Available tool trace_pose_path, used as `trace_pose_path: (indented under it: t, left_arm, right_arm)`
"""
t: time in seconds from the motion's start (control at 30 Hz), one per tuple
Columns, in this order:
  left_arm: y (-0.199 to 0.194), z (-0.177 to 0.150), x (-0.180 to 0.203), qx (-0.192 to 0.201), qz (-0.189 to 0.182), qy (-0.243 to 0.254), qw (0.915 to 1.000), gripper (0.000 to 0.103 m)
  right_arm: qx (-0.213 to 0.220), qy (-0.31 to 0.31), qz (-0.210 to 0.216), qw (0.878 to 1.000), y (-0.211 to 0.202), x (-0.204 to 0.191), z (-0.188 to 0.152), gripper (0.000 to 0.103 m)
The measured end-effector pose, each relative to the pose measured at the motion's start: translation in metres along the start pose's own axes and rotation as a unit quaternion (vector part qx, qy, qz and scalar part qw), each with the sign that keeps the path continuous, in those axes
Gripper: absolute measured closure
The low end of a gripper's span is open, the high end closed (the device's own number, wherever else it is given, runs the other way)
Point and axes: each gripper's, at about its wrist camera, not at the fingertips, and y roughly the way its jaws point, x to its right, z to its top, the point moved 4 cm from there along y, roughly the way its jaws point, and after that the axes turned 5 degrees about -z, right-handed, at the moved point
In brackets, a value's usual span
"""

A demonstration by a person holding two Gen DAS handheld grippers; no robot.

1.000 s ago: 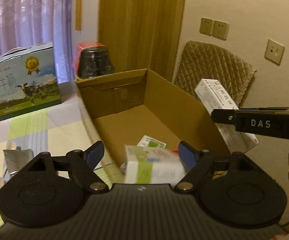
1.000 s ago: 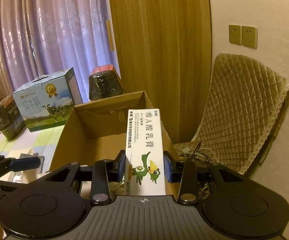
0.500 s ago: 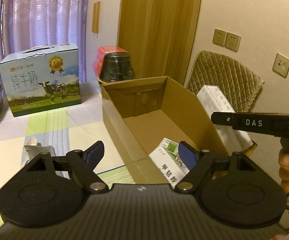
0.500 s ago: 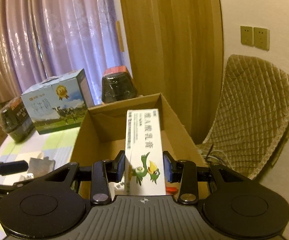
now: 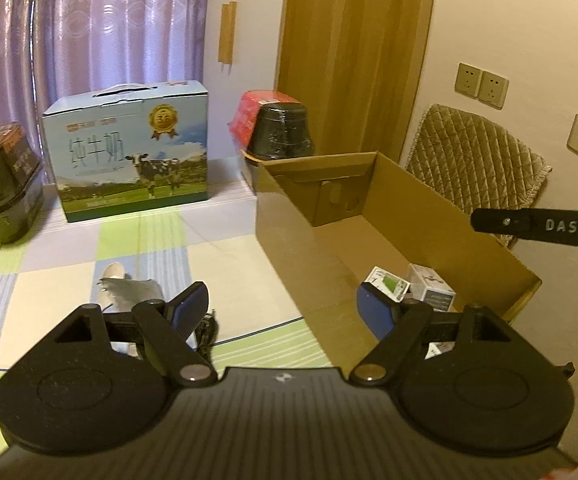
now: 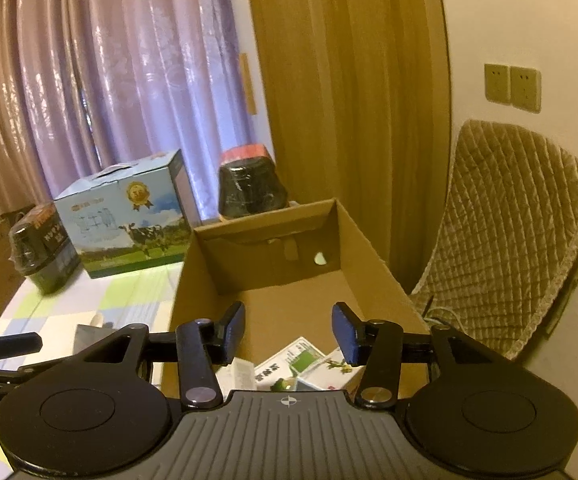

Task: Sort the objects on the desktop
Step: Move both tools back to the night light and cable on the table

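Over the open brown cardboard box [image 6: 289, 280], centre of the right wrist frame, my right gripper [image 6: 288, 330] stands with its blue pads spread wide and nothing between them. Below it, on the box floor at lower centre, lie several small white cartons: one with a green panel [image 6: 304, 360], one with a green cartoon bird [image 6: 339, 364]; others partly hidden by the gripper body.

Left wrist frame: my left gripper [image 5: 285, 312] is likewise wide apart and empty, at lower centre, straddling the near left wall of the cardboard box [image 5: 289, 240]. Inside the box, right of centre, a white carton with a green patch [image 5: 387, 282] and a white-and-grey carton [image 5: 431, 284] sit just beside each other. On the pastel checked tabletop [image 5: 229, 256], lower left, a crumpled grey foil packet [image 5: 129, 290] lies near the left pad.

Upper left, a blue milk carton case printed with a cow [image 5: 133, 152]; beside it two dark shrink-wrapped tubs [image 5: 281, 132] [image 5: 3, 176]. Right edge: the black bar marked DAS [image 5: 545, 226] of the other gripper.
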Motion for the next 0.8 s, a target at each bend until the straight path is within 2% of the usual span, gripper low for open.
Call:
trace_pose_path:
  t: [0.3,0.8]
  left_arm:
    - [-0.027,-0.007,-0.039,0.004,0.036,-0.01,0.9993,0.019]
    - [-0.082,-0.029,-0.112,0.005,0.106,-0.034,0.9937,0.011]
  right_arm:
    - [0.012,-0.004,0.03,0.999,-0.018,-0.035,0.003,0.043]
    - [0.017,-0.017,0.102,0.994,-0.037,-0.108,0.001,0.033]
